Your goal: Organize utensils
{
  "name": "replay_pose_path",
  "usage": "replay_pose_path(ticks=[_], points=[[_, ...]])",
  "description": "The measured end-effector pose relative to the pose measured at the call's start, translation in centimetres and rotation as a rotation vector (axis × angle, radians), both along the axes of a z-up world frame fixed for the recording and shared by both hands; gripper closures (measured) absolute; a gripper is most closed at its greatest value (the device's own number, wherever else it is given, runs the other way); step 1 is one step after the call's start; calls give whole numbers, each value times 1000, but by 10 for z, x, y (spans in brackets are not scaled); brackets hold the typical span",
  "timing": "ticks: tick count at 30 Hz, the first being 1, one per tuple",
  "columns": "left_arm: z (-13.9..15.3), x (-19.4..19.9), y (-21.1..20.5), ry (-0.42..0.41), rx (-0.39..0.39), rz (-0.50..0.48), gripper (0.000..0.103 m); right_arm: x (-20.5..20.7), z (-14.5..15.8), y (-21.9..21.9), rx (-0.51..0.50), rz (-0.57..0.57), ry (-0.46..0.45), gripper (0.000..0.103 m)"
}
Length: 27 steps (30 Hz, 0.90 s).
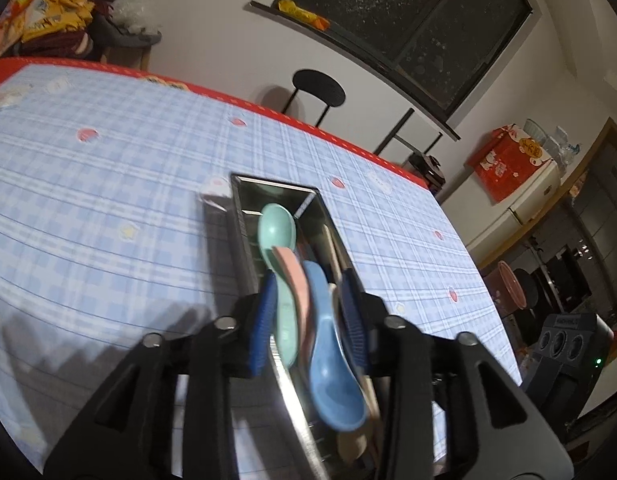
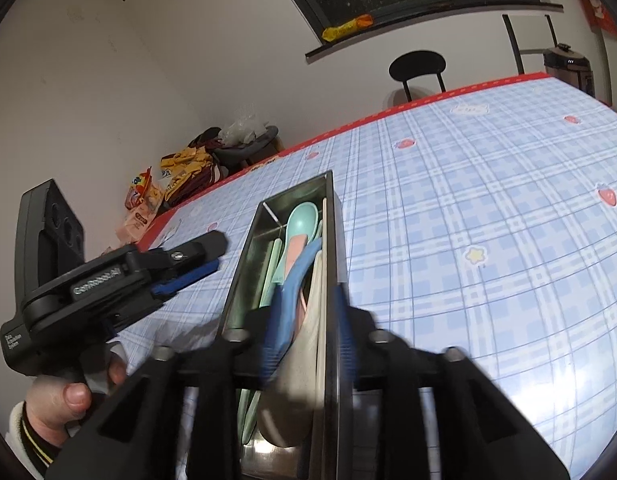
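A long steel utensil tray (image 1: 244, 216) lies on the blue checked tablecloth and holds a teal spoon (image 1: 276, 228), a pink spoon (image 1: 294, 276), a blue spoon (image 1: 328, 360) and a cream spoon (image 1: 350, 446). My left gripper (image 1: 308, 292) hangs over the tray's near end, its blue pads either side of the spoon handles; contact is unclear. In the right wrist view the tray (image 2: 236, 292) shows the same spoons, with the blue spoon (image 2: 292, 280) and the cream spoon (image 2: 292, 380). My right gripper (image 2: 306, 312) straddles the tray's right wall and the spoons. The left gripper (image 2: 188, 268) appears beside the tray, nearly closed.
The table's red edge (image 1: 268, 108) runs along the far side, with a black chair (image 1: 318, 88) behind it. Snack bags (image 2: 180, 168) sit off the table's far left corner. A rice cooker (image 2: 568, 64) stands at the far right.
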<state>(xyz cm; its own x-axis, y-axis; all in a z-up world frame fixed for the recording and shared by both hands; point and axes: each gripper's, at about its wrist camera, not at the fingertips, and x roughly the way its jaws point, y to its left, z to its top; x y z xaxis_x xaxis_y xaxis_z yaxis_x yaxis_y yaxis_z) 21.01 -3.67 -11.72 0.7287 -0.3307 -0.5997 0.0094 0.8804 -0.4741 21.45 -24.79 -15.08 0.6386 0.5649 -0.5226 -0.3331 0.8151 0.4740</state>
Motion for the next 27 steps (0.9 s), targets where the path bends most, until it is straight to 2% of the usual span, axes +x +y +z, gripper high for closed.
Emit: replay_pose_path(ticks=[1, 3, 4, 6, 8, 11, 16, 21, 27], points=[[4, -3, 3, -5, 11, 7, 56, -2, 2, -2, -2, -7, -7, 62], [10, -10, 10, -18, 36, 20, 49, -5, 6, -5, -4, -25, -24, 43], [15, -15, 15, -27, 54, 32, 45, -7, 9, -6, -9, -39, -36, 39], [22, -23, 22, -42, 74, 39, 40, -12, 16, -6, -34, -63, -61, 16], [33, -35, 28, -71, 107, 47, 23, -18, 24, -6, -50, -65, -87, 5], [54, -55, 34, -127, 175, 42, 5, -31, 43, -4, -69, -77, -144, 5], [90, -96, 41, -220, 279, 45, 6, -64, 79, -10, -124, -132, -240, 5], [118, -139, 52, -315, 329, 84, 6, -104, 115, -19, -154, -208, -332, 5], [138, -175, 58, -336, 377, 130, 6, -147, 148, -21, -206, -290, -412, 5]])
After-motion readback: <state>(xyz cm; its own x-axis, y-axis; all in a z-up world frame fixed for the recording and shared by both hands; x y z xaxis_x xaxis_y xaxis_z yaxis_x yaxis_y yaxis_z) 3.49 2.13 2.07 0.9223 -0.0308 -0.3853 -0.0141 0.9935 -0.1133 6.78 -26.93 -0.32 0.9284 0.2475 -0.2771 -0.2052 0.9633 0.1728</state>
